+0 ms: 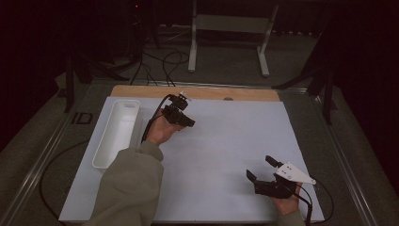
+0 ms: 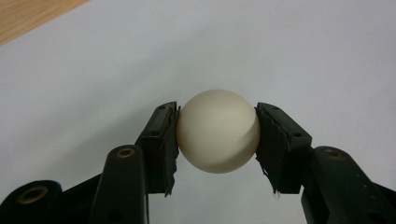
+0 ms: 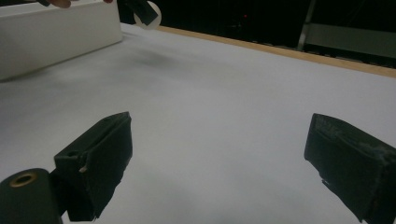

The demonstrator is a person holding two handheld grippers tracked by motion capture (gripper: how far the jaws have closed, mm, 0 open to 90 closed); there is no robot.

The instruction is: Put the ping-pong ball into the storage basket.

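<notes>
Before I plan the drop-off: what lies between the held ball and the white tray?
Nothing: in the right gripper view, only bare white tabletop separates the ball from the tray.

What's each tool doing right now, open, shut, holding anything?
Left tool: shut on the white ball, clear of the table.
Right tool: open, nothing between its jaws.

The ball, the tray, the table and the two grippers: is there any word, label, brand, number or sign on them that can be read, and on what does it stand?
None: no readable text in any view.
White ball: plain, no print on the side that shows.
White tray: plain.
White table sheet: blank.
Left gripper and right gripper: black, no marking to read.
</notes>
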